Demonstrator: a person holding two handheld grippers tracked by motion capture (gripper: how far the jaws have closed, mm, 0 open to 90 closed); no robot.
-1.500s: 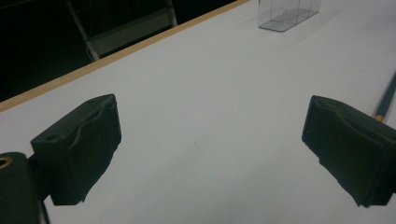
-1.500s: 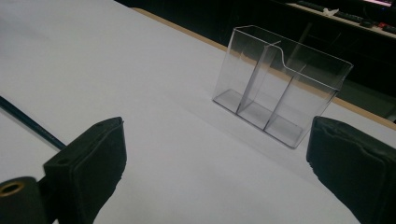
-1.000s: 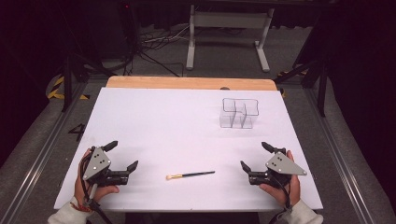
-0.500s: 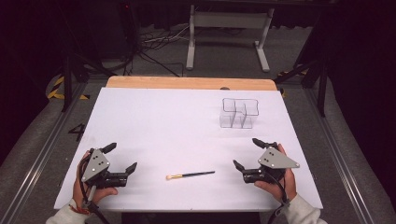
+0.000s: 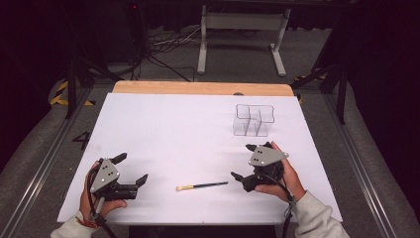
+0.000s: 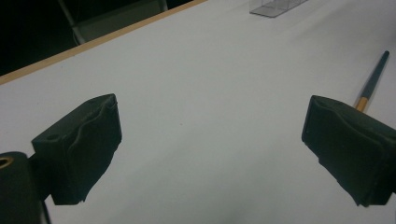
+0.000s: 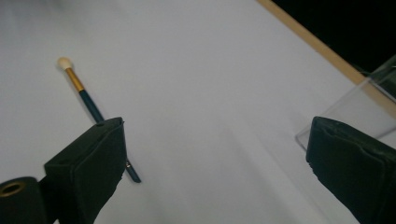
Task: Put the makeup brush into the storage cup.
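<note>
A thin makeup brush [image 5: 202, 186] with a dark handle, gold ferrule and pale tip lies near the table's front edge, between the two hands. In the right gripper view the brush [image 7: 83, 95] runs behind the left jaw. My right gripper [image 5: 244, 162] is open, just right of the handle end, nothing between its jaws. At the front left, my left gripper [image 5: 131, 169] is open and empty; its own view shows the brush handle [image 6: 372, 82] past the right jaw. A clear plastic organizer [image 5: 253, 120] with several compartments stands at the back right.
White paper [image 5: 173, 134] covers the table, with a wooden edge [image 5: 198, 88] at the far side. A corner of the clear organizer [image 7: 355, 100] shows near my right gripper's right jaw. Beyond the table lie a metal stand [image 5: 241, 29] and floor cables.
My right gripper has moved left and slightly forward, closing in on the brush's handle end. The left gripper has barely shifted. The brush has not moved.
</note>
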